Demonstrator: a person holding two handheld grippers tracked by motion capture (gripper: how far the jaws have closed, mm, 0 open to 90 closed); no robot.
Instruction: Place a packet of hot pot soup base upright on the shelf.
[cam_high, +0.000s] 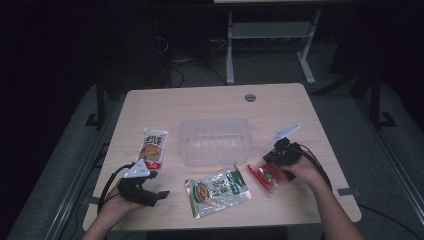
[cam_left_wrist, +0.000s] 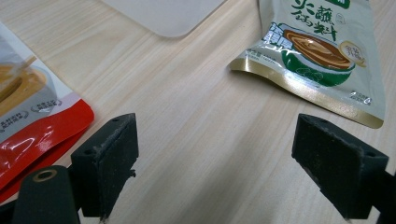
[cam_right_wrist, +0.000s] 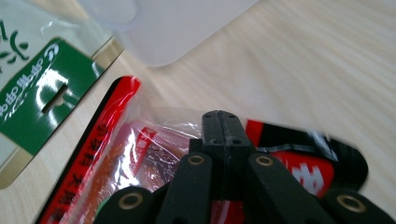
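High view: pale wood-grain table (cam_high: 210, 102) under a lamp, dark room around it, grey floor on both sides, white desk legs (cam_high: 230, 50) beyond the far edge. Round grommet (cam_high: 250, 97) near the far edge. Clear plastic container (cam_high: 215, 141) at mid-table, well back from every edge. Bare wood behind the container and along the far corners; less free room along the near edge, where packets and both hands crowd in.

Orange-and-white pouch (cam_high: 153, 148) left of the container, just beyond the left gripper (cam_high: 155, 196). Green-and-white sauce pouch (cam_high: 218, 190) in front of the container, between the two hands. Red snack packet (cam_high: 270, 177) on the table at the container's near right corner, one end under the right gripper (cam_high: 272, 160).

Right gripper view: jaws pressed together, clamped on the clear-and-red film of the red snack packet (cam_right_wrist: 140, 158); green header of the sauce pouch (cam_right_wrist: 32, 93) just beside it, container corner (cam_right_wrist: 177, 28) beyond.

Left gripper view: jaws spread wide over bare wood, nothing between them; orange-and-white pouch (cam_left_wrist: 28, 112) beside one jaw, sauce pouch (cam_left_wrist: 322, 56) ahead of the other, apart from both.
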